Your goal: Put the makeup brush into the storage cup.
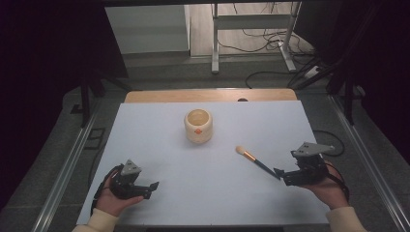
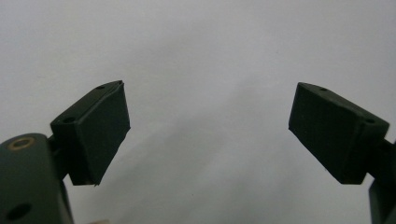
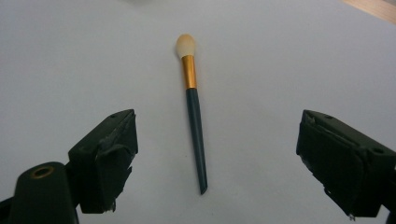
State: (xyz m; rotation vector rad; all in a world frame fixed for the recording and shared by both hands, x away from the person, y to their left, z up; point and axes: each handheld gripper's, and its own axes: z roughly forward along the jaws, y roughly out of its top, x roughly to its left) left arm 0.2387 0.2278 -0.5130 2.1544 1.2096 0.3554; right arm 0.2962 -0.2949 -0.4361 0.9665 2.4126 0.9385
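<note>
1. Counter [image 1: 159,145]: a pale sheet covers the work surface; a strip of bare wood shows along its far edge.
2. Brush [image 1: 256,162]: a makeup brush lies flat on the counter, right of centre. It has a pale bristle tip, a gold ferrule and a dark blue-green handle. In the high view the tip points toward the far left and the handle end toward the near right.
3. Right tongs [image 1: 279,173]: held in the person's right hand at the near right of the counter. The jaws stand wide apart and grip nothing. In the right gripper view [image 3: 210,163] the brush [image 3: 194,119] lies lengthwise between the two jaws, its handle end nearest the camera and its bristle tip farthest. The handle end is just beside the jaw tips; contact cannot be confirmed.
4. Left tongs [image 1: 152,188]: held in the person's left hand at the near left, well apart from the brush. In the left gripper view [image 2: 208,135] the jaws are spread wide over bare counter, with nothing between them.
5. Cup [image 1: 198,125]: a cream, rounded cup with an orange mark on its side stands upright beyond the centre of the counter, apart from the brush and from both tongs.
</note>
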